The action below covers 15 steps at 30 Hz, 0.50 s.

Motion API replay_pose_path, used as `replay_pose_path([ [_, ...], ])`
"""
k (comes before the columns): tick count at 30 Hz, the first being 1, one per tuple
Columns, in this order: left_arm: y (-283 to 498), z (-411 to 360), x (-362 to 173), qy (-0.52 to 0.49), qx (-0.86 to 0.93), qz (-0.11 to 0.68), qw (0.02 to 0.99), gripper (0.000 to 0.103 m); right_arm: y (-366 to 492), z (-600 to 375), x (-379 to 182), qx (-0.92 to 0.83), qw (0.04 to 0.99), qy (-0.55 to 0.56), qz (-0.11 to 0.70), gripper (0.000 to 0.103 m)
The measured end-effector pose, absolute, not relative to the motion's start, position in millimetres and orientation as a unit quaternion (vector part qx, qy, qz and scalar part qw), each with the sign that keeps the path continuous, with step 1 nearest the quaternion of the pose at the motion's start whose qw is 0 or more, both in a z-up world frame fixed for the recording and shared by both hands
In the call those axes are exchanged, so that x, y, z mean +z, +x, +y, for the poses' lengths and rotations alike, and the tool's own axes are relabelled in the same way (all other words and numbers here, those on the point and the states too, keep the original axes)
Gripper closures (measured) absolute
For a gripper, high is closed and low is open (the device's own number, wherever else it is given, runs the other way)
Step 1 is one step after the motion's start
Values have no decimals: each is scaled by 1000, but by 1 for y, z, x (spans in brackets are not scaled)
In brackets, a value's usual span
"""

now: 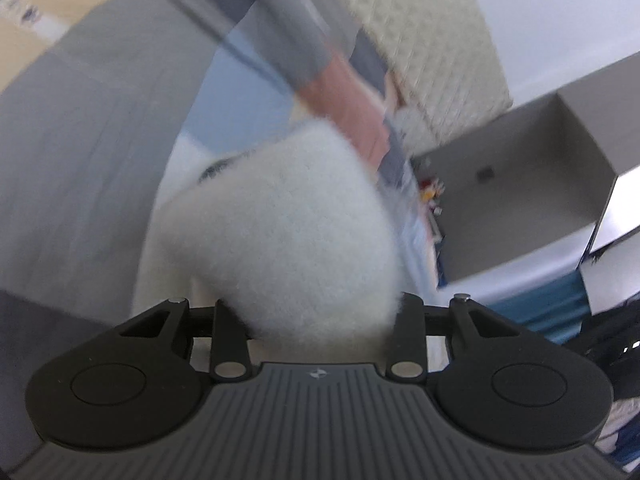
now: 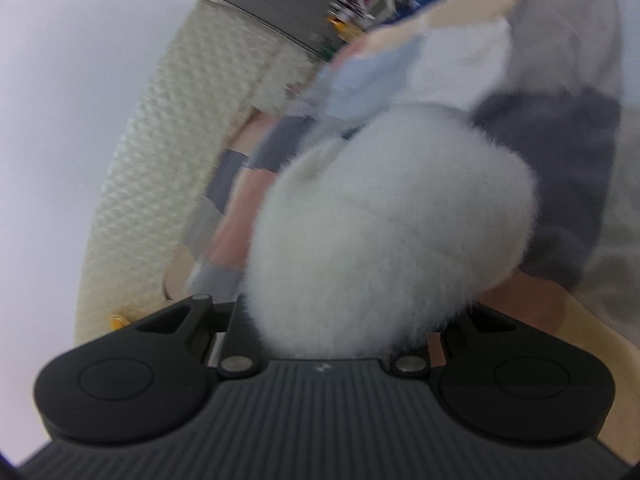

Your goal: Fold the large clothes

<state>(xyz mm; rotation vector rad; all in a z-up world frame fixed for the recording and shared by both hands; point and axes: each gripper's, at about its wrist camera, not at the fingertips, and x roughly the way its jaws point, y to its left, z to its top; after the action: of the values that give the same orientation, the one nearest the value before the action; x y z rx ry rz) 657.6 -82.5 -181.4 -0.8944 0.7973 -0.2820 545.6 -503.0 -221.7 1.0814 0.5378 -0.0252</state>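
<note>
Home bedroom: quilted headboard [image 1: 416, 36], patchwork bedspread [image 1: 100, 128], grey shelf [image 1: 532, 184].

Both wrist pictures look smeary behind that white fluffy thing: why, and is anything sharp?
Left wrist view: the striped cover and shelf streak with motion blur, while the tongs stay crisp. Right wrist view: the same, with its tongs sharp, the white fluffy garment fairly clear, and edges bent by the fisheye lens.

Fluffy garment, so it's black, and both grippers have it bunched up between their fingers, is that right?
Not quite: the fluffy garment is white, not black, as both wrist views show. The rest holds: the left gripper and the right gripper each have a bunch of it between their fingers.
</note>
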Motion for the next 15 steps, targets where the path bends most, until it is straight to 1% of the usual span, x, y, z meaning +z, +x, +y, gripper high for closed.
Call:
replay_pose_path([
  [2,647,-73,-192,-406,-147,374,821,60,536,-500,-236,-3,826,500,262,71],
  [4,640,-66,-201,-409,-167,370,817,59,523,-498,-244,15,831,494,254,71],
  [6,633,-59,-210,-412,-181,372,812,58,509,-498,-250,23,825,505,252,71],
  [9,617,-57,-224,-384,-188,386,817,57,489,-495,-264,12,808,526,265,70],
  [13,591,-47,-243,-391,-193,394,809,53,469,-488,-282,9,808,521,274,66],
  [15,582,-45,-249,-389,-192,395,810,53,462,-488,-290,6,803,529,276,64],
])
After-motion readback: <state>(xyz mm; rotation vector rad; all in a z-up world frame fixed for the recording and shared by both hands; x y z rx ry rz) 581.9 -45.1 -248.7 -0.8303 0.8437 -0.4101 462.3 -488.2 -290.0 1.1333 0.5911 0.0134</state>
